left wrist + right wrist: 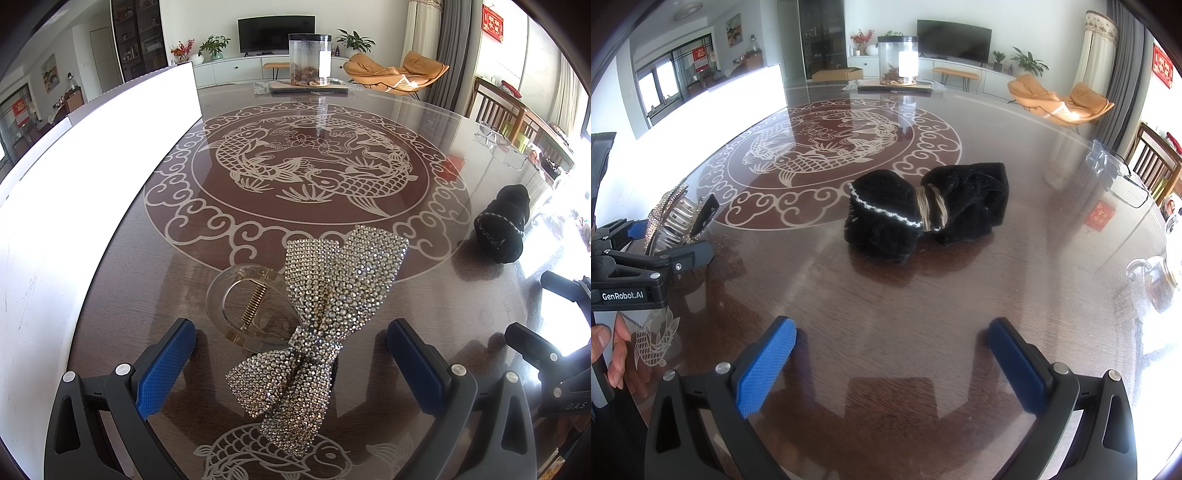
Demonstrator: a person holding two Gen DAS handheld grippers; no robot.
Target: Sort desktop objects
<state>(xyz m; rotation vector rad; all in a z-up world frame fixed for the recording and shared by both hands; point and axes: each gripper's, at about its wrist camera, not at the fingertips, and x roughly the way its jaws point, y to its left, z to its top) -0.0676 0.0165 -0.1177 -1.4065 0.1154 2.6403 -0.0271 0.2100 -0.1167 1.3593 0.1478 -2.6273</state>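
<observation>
While both lie on the table (129, 258), left tool (291, 354) apart around rhinestone bow clip (325, 314), right tool (892, 354) apart before black bow (923, 210).

Rhinestone bow hair clip (321, 325) is lying on the surface (424, 295), between the spread fingers of the left hand-held gripper (291, 354). Velvet bow scrunchie (923, 210) is placed to its right, well apart, ahead of the right hand-held gripper (892, 354). Clear jar (309, 59) is set on a flat tray (306, 88) at the far edge. White box (92, 155) is positioned along the left side.
</observation>
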